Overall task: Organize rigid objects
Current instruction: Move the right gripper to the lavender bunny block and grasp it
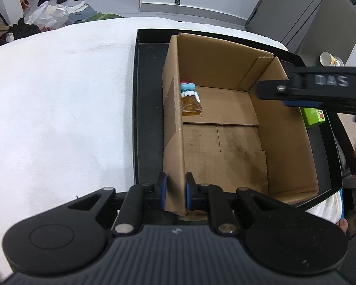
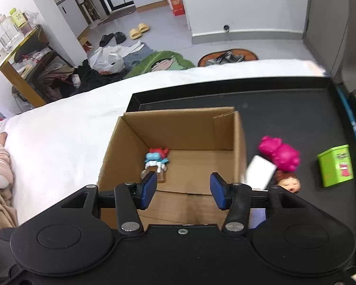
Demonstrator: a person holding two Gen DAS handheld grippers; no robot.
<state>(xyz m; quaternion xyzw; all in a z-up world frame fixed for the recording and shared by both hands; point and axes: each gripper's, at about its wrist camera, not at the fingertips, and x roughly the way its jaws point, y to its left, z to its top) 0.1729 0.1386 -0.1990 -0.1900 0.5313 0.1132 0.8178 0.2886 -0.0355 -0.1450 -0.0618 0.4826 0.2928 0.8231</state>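
Note:
An open cardboard box [image 1: 225,123] stands in a black tray [image 1: 147,109] on a white-covered table. My left gripper [image 1: 175,190] is shut on the box's near left wall. A small blue figure on an amber bottle [image 1: 189,99] lies inside the box, also in the right wrist view [image 2: 157,162]. My right gripper [image 2: 181,191] is open and empty above the box [image 2: 178,142]; it shows from the side in the left wrist view [image 1: 320,90]. On the tray right of the box lie a pink toy [image 2: 280,153], a white card [image 2: 259,172], a doll head [image 2: 288,182] and a green tin [image 2: 335,168].
The white cloth [image 1: 59,106] covers the table left of the tray [image 2: 296,109]. Slippers, bags and clothes lie on the floor [image 2: 121,54] beyond the table. A grey cabinet [image 1: 320,11] stands at the back right. A paper cup [image 1: 330,59] sits beyond the tray.

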